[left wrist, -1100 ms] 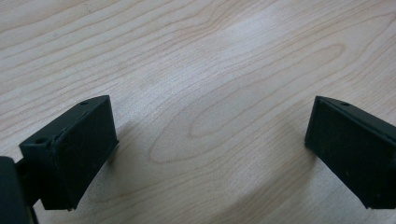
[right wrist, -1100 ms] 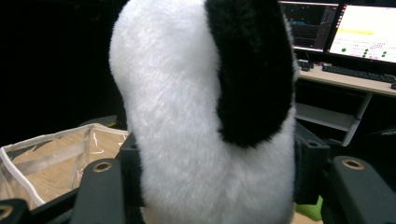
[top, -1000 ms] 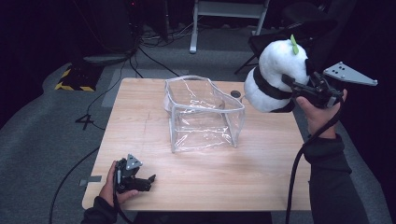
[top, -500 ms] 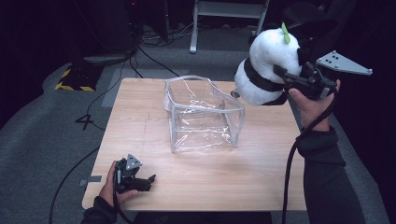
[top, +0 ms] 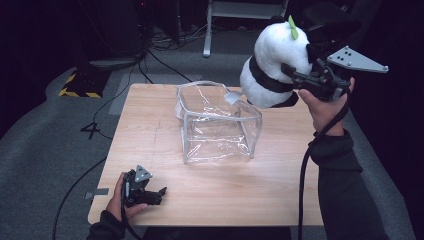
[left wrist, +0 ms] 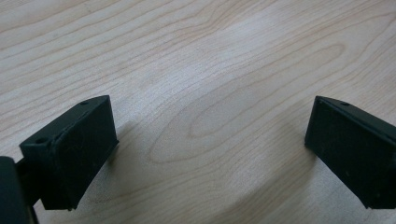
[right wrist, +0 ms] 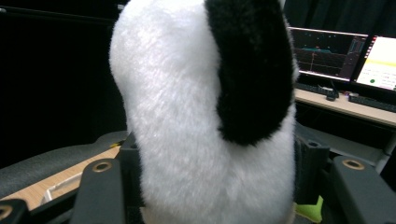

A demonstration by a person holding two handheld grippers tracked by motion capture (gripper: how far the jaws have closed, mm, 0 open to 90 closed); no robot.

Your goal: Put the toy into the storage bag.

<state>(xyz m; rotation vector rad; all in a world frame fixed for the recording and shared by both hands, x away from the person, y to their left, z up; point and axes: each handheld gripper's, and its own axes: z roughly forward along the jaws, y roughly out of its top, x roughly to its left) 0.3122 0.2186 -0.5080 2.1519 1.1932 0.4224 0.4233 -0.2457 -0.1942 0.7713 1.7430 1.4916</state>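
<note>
A black-and-white plush panda (top: 272,62) with a small green leaf on its head hangs in the air above the table's far right corner. My right gripper (top: 295,80) is shut on it from the right, and the right gripper view has the plush panda (right wrist: 205,116) pressed between the jaws. A clear plastic bag (top: 217,122) stands open-topped in the middle of the wooden table (top: 150,130), just left of and below the toy. My left gripper (top: 160,192) rests low at the table's near left corner, held in a hand. Its jaws stand wide apart over bare wood (left wrist: 210,121).
Dark floor with cables surrounds the table. A yellow-black striped mat (top: 77,85) lies on the floor at the far left, and a metal stand (top: 245,10) is behind the table. Lit monitors (right wrist: 345,58) on a desk show beyond the panda.
My right gripper has carried the panda up and a little to the left, closer to the bag's top. The left gripper has stayed where it was.
</note>
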